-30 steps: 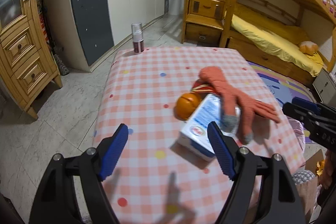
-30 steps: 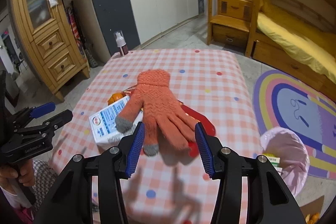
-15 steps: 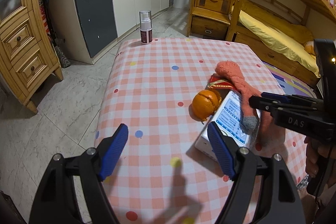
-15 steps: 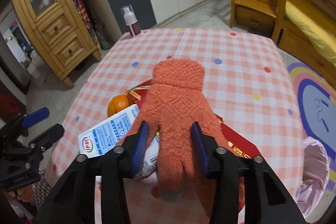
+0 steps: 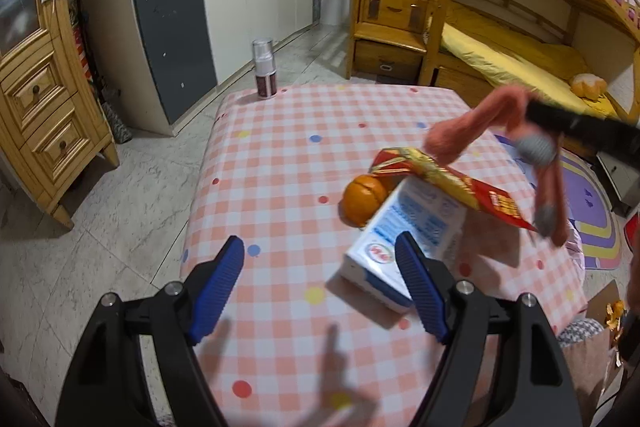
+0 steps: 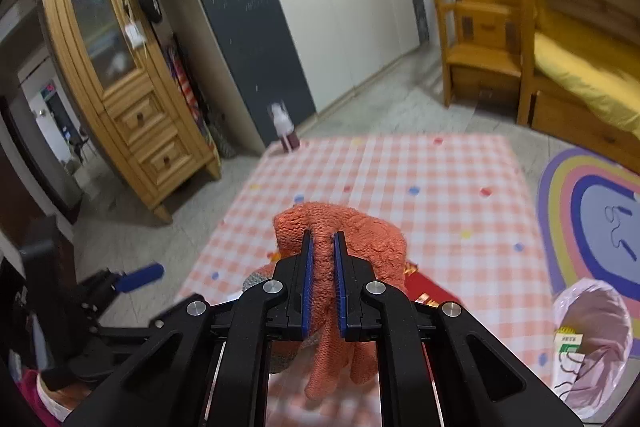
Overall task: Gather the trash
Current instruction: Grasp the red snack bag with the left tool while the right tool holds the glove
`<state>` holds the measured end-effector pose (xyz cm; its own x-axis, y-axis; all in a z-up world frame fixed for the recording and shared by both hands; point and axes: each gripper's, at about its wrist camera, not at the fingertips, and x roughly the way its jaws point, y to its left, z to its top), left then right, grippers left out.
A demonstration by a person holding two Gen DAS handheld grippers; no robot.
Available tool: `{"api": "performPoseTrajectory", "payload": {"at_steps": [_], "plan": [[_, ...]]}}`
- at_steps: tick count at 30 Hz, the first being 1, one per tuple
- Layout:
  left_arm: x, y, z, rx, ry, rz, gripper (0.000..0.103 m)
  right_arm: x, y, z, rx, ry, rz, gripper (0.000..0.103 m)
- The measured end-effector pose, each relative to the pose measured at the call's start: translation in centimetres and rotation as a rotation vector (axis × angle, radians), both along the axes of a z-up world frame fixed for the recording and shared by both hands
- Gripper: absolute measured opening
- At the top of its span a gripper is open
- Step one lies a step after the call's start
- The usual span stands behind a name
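My right gripper (image 6: 321, 247) is shut on an orange knit glove (image 6: 360, 227) and holds it lifted above the checked table (image 6: 400, 171). In the left wrist view the glove (image 5: 472, 131) hangs from the right gripper at the right. Under it lie a red and gold wrapper (image 5: 452, 183), a white and blue carton (image 5: 408, 231) and an orange (image 5: 362, 199). My left gripper (image 5: 320, 279) is open and empty, low over the table's near edge, its right finger beside the carton.
A small spray bottle (image 5: 265, 69) stands at the table's far left corner. A bin with a pink bag (image 6: 592, 339) holding some trash stands on the floor right of the table. A wooden cabinet (image 5: 40, 107) is at the left, a bunk bed (image 5: 520, 59) at the right.
My right gripper has closed on the glove and lifted it off the carton and wrapper. The wrapper is now uncovered. My left gripper has stayed open over the table's near edge.
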<state>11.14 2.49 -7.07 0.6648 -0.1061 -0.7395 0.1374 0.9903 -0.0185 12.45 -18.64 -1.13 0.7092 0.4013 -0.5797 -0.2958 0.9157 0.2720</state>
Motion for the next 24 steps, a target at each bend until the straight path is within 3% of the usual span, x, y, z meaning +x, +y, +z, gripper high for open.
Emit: {"api": "performPoseTrajectory", "payload": {"at_steps": [5, 10, 18, 24], "plan": [[-1.2, -2.2, 0.4, -0.020, 0.001, -0.055, 0.077, -2.7, -3.3, 1.9, -0.089, -0.070, -0.121, 0.009], [-2.0, -5.4, -0.5, -0.022, 0.017, -0.115, 0.077, -3.6, -7.0, -0.3, -0.168, -0.033, -0.214, 0.010], [-1.8, -10.5, -1.6, -0.075, 0.057, -0.206, 0.076, -3.3, -9.5, -4.1, -0.155, 0.016, -0.250, 0.010], [1.0, -13.6, -2.7, -0.153, 0.123, -0.195, 0.063, -4.6, -11.3, -5.1, -0.153, 0.005, -0.273, 0.010]]}}
